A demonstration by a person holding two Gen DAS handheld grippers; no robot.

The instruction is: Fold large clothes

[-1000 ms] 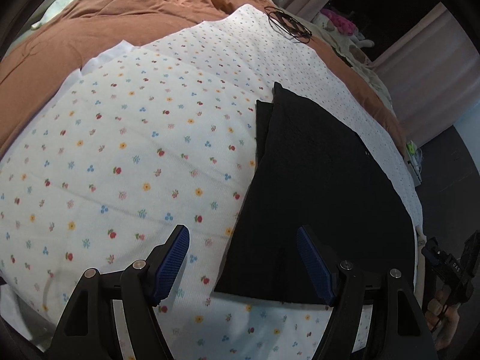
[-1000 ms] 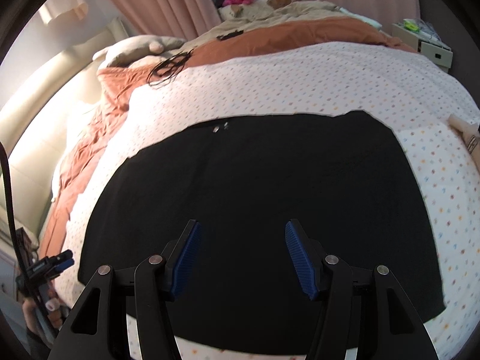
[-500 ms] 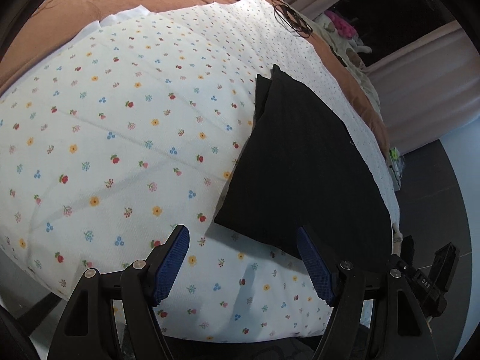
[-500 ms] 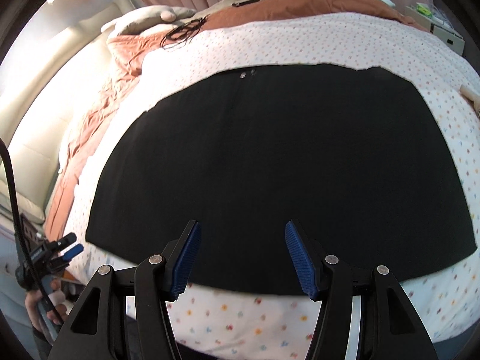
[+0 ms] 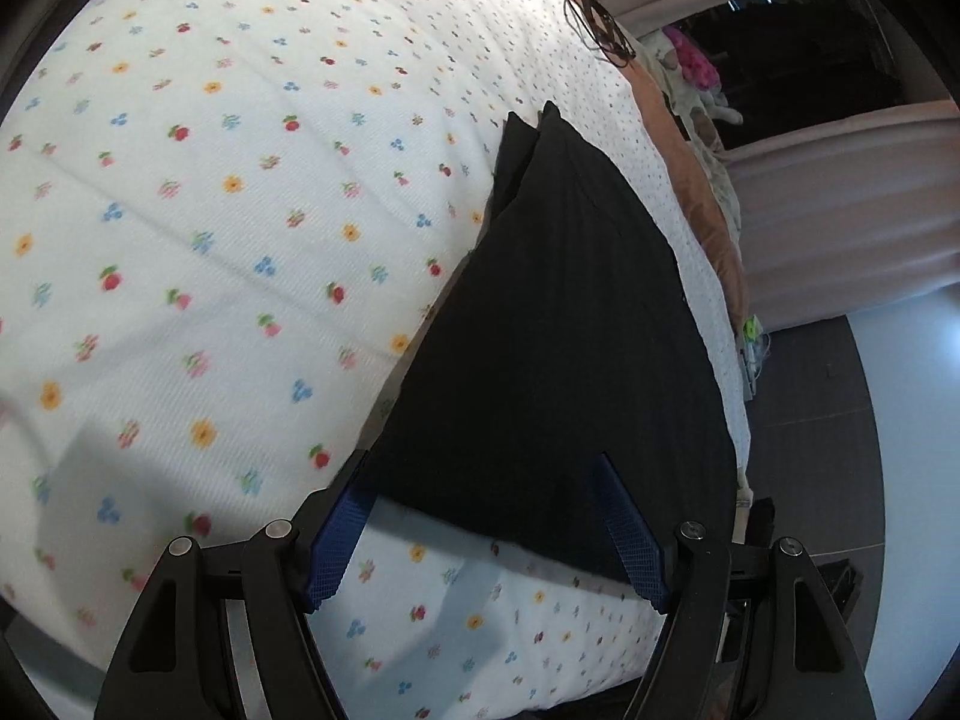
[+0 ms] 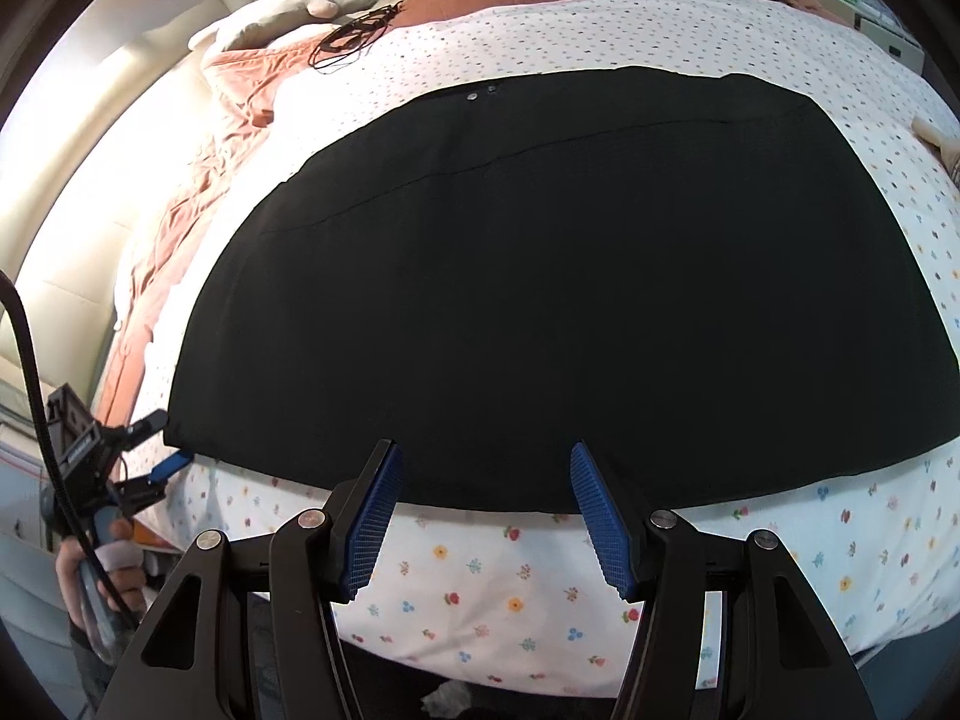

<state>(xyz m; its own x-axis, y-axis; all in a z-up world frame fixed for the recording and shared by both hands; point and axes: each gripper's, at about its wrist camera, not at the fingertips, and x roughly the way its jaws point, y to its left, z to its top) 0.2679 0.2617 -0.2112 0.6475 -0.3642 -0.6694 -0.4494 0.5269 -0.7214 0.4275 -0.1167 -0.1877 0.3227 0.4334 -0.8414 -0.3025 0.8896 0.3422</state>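
A large black garment (image 6: 540, 276) lies flat on a white flower-print bedspread (image 6: 516, 594), near the bed's front edge. My right gripper (image 6: 483, 456) hovers open over the garment's near hem, with nothing between its blue pads. In the left wrist view the same garment (image 5: 564, 324) runs away from me as a long dark wedge. My left gripper (image 5: 480, 468) stands open over its near left corner, holding nothing. In the right wrist view, the left gripper (image 6: 150, 462) and the hand holding it appear at the far left, beside that corner.
A rust-brown duvet (image 6: 180, 228) and pillows (image 6: 282, 18) lie at the bed's head. A coil of black cable (image 6: 354, 39) rests on the bedspread beyond the garment. Pink curtains (image 5: 840, 204) and grey floor (image 5: 828, 384) lie beyond the bed. A white nightstand (image 6: 876, 30) stands far right.
Both grippers have pulled back toward the bed's front edge and sunk lower. The garment's near hem now sits between each pair of fingers. Neither gripper's opening has changed.
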